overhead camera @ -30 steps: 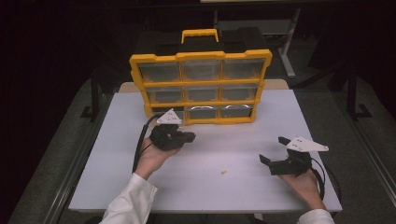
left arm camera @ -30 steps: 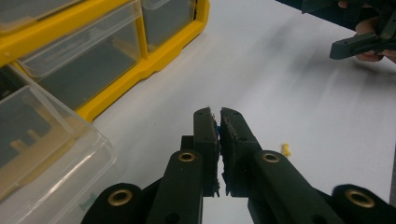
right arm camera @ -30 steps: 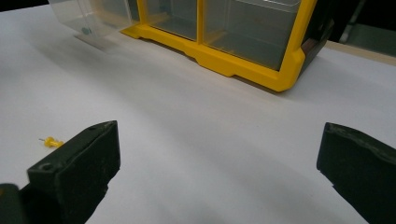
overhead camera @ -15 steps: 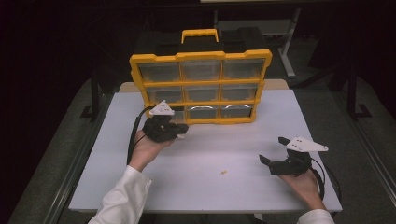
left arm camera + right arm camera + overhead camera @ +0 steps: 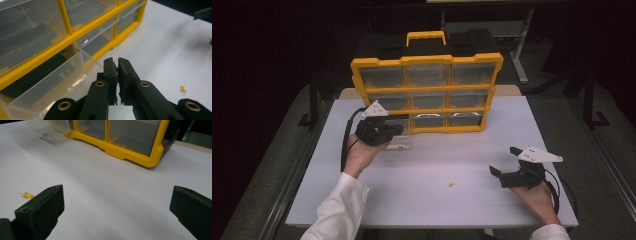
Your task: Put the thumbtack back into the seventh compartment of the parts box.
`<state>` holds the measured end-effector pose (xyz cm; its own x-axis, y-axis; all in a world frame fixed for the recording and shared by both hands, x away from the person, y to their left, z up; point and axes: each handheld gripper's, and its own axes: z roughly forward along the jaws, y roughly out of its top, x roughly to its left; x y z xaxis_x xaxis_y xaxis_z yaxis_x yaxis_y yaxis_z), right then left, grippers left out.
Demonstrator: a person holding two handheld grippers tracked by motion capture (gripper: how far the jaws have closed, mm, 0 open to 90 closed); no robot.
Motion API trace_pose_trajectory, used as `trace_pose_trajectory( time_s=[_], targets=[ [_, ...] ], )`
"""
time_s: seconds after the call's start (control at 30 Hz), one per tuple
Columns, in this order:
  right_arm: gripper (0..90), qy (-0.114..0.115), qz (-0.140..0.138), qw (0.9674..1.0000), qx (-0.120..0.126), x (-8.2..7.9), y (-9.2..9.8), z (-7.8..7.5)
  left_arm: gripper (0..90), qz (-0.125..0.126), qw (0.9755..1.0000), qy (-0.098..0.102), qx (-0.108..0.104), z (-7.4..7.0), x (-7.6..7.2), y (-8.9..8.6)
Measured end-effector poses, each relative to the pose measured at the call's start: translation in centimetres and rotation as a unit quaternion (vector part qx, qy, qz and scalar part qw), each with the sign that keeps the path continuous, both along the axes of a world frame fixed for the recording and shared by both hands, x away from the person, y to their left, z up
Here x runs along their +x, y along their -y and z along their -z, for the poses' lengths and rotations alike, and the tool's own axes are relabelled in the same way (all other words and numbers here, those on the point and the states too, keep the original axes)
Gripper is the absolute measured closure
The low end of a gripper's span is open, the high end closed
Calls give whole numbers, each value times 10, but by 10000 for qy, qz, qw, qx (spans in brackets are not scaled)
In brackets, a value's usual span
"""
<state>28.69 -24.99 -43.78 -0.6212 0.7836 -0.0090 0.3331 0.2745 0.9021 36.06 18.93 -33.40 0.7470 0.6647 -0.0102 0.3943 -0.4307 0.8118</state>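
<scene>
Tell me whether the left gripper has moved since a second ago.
Yes. The left gripper has moved up the high view towards the yellow organizer, and is now at its pulled-out clear drawer, jaws shut.

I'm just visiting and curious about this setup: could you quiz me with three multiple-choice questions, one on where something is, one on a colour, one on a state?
1. Where does the pushpin lie?
A in a drawer
B on the white table
C in a claw

2. What colour is the organizer's frame?
A yellow
B red
C green

3. How is the bottom-left clear drawer?
A pushed in
B pulled out
C removed and upside down

Answers: 1 B, it rests on the bare tabletop between the hands. 2 A, the frame and handle are yellow. 3 B, it juts out beside the shut left claw; the right claw is open.
</scene>
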Motion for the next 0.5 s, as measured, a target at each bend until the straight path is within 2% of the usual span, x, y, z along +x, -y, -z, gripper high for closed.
trace_pose_trajectory(
  time_s=[0.1, 0.3, 0.37, 0.4, 0.5],
  targets=[
    [0, -5, -12, 10000, -7, 0, -1, 0, 854, -47, 10000, -9, -50, 0, 2, -2],
    [0, -19, -3, 10000, 1, 0, 0, 0, 854, -165, 9999, -13, 50, 4, 6, -6],
    [0, -31, -4, 10000, 5, 0, 0, 0, 853, -232, 9997, -17, 34, 6, 8, -8],
    [0, -37, -3, 10000, -5, 0, 0, 0, 853, -340, 9994, -11, -59, 8, 10, -10],
    [0, -37, -6, 10000, -8, 0, 0, 0, 852, -391, 9992, -36, -104, 10, 10, -12]
  ],
)
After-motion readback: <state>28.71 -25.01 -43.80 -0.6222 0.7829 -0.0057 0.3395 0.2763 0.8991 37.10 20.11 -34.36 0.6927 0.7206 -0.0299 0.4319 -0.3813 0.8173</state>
